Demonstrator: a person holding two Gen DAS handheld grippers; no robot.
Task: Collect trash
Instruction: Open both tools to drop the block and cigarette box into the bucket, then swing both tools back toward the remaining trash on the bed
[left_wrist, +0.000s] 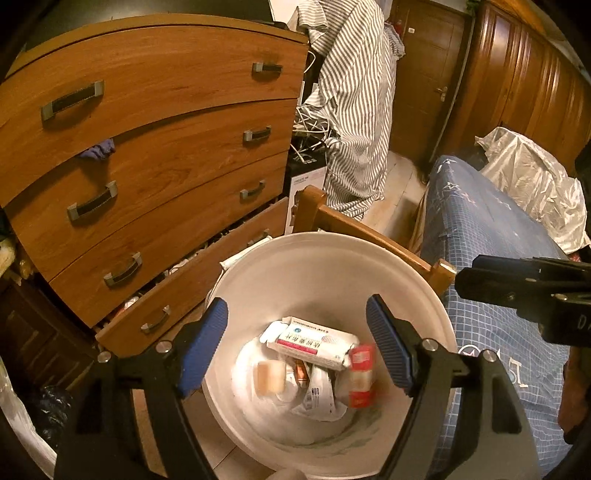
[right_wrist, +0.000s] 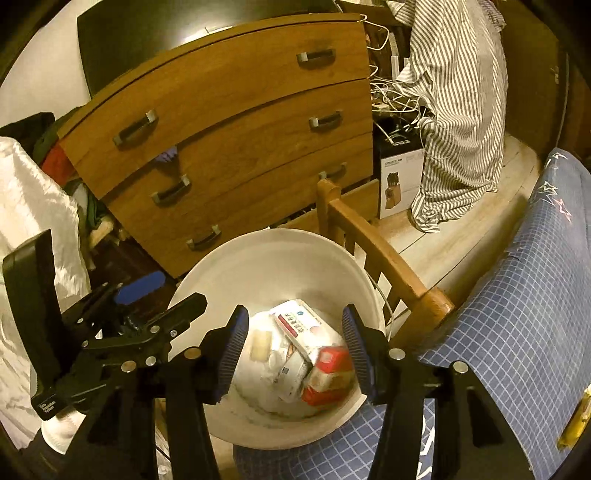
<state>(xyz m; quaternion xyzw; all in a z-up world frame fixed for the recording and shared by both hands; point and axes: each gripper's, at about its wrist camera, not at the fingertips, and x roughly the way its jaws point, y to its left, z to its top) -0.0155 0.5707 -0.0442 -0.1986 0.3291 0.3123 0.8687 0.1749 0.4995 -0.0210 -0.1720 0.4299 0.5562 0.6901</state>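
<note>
both hand-held grippers, left (left_wrist: 297, 347) and right (right_wrist: 293, 347), hang released over the white bin (left_wrist: 314, 258) of trash.

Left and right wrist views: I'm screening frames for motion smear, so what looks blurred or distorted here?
Left wrist view: the red-and-white packet and the tan piece in the white bin are smeared; the dresser bows from the fisheye. Right wrist view: the packet is blurred, lighting is warm yellow, corners are black.

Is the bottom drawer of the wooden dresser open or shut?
Open. The bottom drawer juts out from the dresser at an angle, a dark gap with clutter showing above its front.
</note>
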